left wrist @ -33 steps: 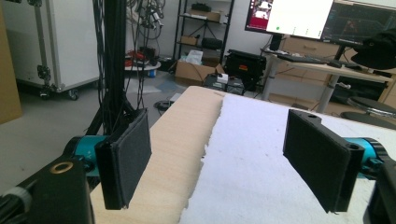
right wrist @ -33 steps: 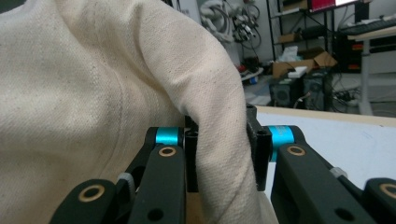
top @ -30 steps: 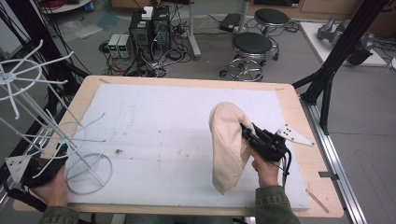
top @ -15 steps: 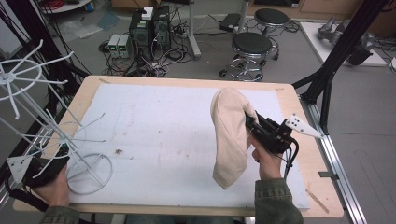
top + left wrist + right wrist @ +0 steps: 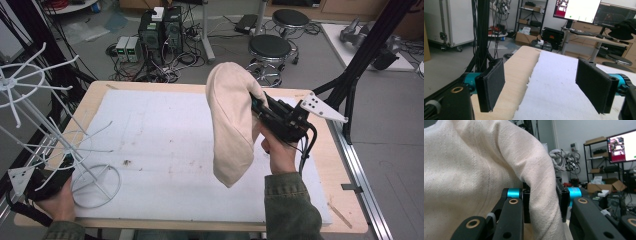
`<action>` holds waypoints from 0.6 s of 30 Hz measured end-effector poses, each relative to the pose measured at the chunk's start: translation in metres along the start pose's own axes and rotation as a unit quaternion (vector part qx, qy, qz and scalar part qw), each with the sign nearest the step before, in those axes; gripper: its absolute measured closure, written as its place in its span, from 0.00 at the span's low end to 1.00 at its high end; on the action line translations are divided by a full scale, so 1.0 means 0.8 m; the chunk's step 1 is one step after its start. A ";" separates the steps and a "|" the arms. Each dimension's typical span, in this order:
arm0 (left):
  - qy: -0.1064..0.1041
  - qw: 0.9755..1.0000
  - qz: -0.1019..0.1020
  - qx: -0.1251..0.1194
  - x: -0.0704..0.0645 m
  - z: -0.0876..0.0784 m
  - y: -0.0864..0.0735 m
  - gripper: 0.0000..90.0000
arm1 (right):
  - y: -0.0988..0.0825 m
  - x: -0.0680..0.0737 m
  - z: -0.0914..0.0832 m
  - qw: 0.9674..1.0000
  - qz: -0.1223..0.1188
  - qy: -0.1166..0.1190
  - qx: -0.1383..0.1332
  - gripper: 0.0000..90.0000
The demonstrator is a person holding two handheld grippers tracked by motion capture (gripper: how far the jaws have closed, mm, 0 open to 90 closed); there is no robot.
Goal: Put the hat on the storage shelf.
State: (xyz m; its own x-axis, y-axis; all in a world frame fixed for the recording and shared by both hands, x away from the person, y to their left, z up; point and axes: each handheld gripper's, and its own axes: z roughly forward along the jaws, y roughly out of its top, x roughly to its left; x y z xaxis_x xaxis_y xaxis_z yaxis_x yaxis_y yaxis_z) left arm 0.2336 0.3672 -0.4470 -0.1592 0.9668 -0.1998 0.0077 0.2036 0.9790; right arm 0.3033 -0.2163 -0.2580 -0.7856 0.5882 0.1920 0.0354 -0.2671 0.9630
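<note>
while the right claw (image 5: 256,107) stays clamped on a fold of the cream hat (image 5: 232,125), the hat hangs long and limp below it, clear of the surface (image 5: 165,145). far to its left stands the white wire rack (image 5: 60,130), where the left claw (image 5: 544,85) rests, jaws apart and empty.

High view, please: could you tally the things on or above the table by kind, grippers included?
Cream cloth hat: 1
White wire rack: 1
White foam mat: 1
Grippers: 2, the left gripper open, the right gripper shut on the hat
Total: 5
</note>
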 end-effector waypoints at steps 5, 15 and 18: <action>0.000 1.000 -0.004 -0.006 -0.001 -0.001 0.001 0.26 | 0.020 0.017 0.021 1.000 0.002 0.030 -0.002 0.82; -0.005 1.000 -0.003 -0.007 -0.001 0.000 0.000 0.26 | 0.051 0.060 0.086 0.996 -0.002 0.087 -0.008 0.82; -0.004 1.000 -0.004 -0.006 -0.001 0.001 0.000 0.26 | 0.052 0.070 0.106 0.995 0.008 0.101 -0.013 0.82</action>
State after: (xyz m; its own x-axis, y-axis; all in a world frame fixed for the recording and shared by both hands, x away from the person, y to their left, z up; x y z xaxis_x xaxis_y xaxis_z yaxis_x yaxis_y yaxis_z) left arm 0.2343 0.3666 -0.4466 -0.1521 0.9662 -0.2080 -0.0053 0.2096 0.9778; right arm 0.3129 -0.1294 -0.1912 -0.8936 0.4180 0.1636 0.0362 -0.2962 0.9545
